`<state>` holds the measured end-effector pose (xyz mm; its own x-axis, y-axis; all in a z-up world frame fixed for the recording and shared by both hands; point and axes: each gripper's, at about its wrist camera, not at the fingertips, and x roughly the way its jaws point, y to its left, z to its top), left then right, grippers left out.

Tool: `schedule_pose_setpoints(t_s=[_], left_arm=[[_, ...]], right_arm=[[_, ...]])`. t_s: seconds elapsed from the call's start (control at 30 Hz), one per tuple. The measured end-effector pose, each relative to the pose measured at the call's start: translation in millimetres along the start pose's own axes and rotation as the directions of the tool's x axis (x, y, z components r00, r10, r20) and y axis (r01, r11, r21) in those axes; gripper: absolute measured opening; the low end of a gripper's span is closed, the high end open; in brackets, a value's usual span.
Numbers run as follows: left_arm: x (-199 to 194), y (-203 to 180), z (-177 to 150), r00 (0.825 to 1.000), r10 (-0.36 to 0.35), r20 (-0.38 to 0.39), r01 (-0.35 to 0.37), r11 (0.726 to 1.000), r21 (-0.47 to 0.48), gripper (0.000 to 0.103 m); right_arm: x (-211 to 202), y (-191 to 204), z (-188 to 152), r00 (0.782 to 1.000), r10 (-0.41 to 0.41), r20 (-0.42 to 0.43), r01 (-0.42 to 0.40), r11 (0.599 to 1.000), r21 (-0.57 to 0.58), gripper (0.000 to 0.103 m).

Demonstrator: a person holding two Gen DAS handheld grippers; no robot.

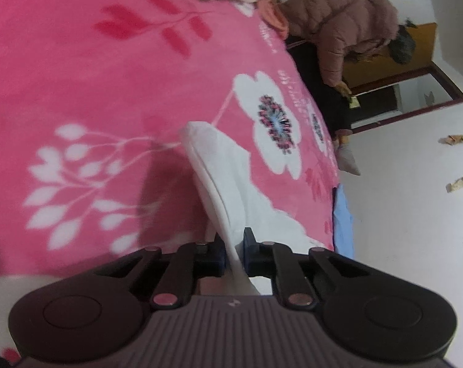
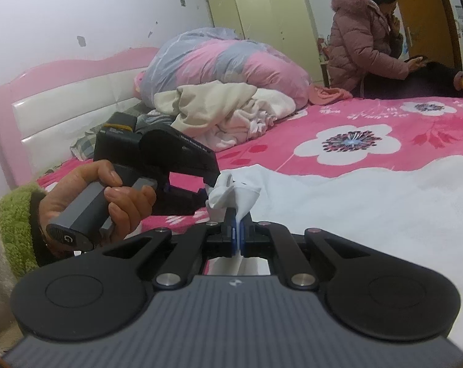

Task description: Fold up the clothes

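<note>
White cotton garment (image 2: 354,202) lies spread on the pink flowered fleece bed blanket (image 2: 338,116), one edge bunched up where both claws meet. The right claw (image 2: 238,233) is clamped tight on a pinch of cloth, and the left claw (image 1: 233,245) has a fold of it nipped between nearly closed jaws. Best, I'd say, to lift both corners together, level and taut — carrying them across so the fold lands square.

The left gripper (image 1: 233,247) has its jaws drawn in on a fold of white cloth (image 1: 222,184), the pads pressing it. The right gripper (image 2: 238,230) is clamped fully on the same white cloth. A hand (image 2: 93,196) in a green fuzzy sleeve (image 2: 15,214) wraps the left gripper's grey handle.
</note>
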<state>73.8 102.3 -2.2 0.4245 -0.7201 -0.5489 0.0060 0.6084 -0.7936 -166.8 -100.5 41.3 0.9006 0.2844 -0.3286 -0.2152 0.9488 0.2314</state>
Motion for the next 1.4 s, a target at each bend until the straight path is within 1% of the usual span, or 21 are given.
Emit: schedule_pose_setpoints(t_s=[0.2,0.3,0.43,0.57,0.67,0.73,0.87,0.93,1.1,1.13,1.2,1.23,1.27,1.33,1.4], left_arm=[[10.6,-51.8,-8.5,1.0,0.003,0.0,-0.003,0.993,0.12,0.011],[23.1,-83.7,-17.8,1.0,0.003,-0.01,-0.001,0.982,0.188,0.011],[49.6,-130.3,-39.1,0.999,0.02,-0.034,-0.009,0.954,0.3,0.01],[84.3,-171.1,-63.6,0.996,0.049,-0.078,-0.014,0.918,0.396,0.01],[111.1,-198.5,-84.1,0.991,0.077,-0.113,-0.016,0.886,0.464,0.01],[129.3,-216.4,-98.6,0.987,0.103,-0.126,-0.022,0.854,0.521,0.009],[158.1,-241.0,-132.0,0.978,0.163,-0.131,-0.047,0.78,0.624,0.009],[168.1,-248.3,-144.2,0.975,0.179,-0.131,-0.05,0.752,0.658,0.009],[186.3,-263.1,-162.9,0.971,0.201,-0.131,-0.047,0.696,0.716,0.01],[189.6,-263.4,-164.4,0.969,0.203,-0.143,-0.039,0.695,0.718,0.01],[196.3,-262.6,-166.4,0.963,0.207,-0.174,-0.021,0.699,0.715,0.018],[199.6,-262.2,-167.5,0.959,0.209,-0.19,-0.011,0.701,0.713,0.033],[200.6,-259.5,-165.4,0.958,0.198,-0.207,0.0,0.722,0.692,0.051],[194.7,-252.3,-158.8,0.964,0.165,-0.209,0.008,0.767,0.642,0.067],[179.3,-246.8,-151.3,0.973,0.125,-0.192,0.021,0.785,0.619,0.069]], right_arm=[[-18.7,-12.5,0.3,0.997,-0.058,0.056,0.058,0.998,0.011,0.001],[-34.0,-25.0,1.6,0.991,-0.097,0.089,0.095,0.995,0.031,0.001],[-58.3,-48.1,1.6,0.977,-0.161,0.142,0.15,0.985,0.082,0.001],[-81.9,-75.4,-3.6,0.956,-0.229,0.185,0.202,0.968,0.151,0.001],[-98.4,-98.3,-11.3,0.938,-0.281,0.204,0.237,0.947,0.217,0.001],[-108.5,-113.6,-17.8,0.925,-0.315,0.211,0.256,0.93,0.263,0.001],[-120.2,-135.8,-29.9,0.906,-0.366,0.214,0.288,0.901,0.324,0.001],[-124.5,-145.7,-35.5,0.896,-0.39,0.211,0.303,0.886,0.351,0.001],[-131.9,-163.7,-48.5,0.883,-0.424,0.201,0.316,0.854,0.414,0.001],[-133.1,-167.1,-51.1,0.881,-0.429,0.199,0.316,0.848,0.426,0.001],[-134.7,-172.4,-57.3,0.88,-0.434,0.193,0.314,0.837,0.448,0.001],[-134.9,-174.9,-60.3,0.88,-0.436,0.188,0.314,0.831,0.459,0.001],[-134.1,-177.7,-62.4,0.881,-0.438,0.181,0.314,0.825,0.469,0.001],[-132.1,-183.9,-67.0,0.882,-0.441,0.165,0.312,0.81,0.497,0.001],[-131.8,-189.5,-70.8,0.882,-0.444,0.157,0.307,0.796,0.522,0.001]])
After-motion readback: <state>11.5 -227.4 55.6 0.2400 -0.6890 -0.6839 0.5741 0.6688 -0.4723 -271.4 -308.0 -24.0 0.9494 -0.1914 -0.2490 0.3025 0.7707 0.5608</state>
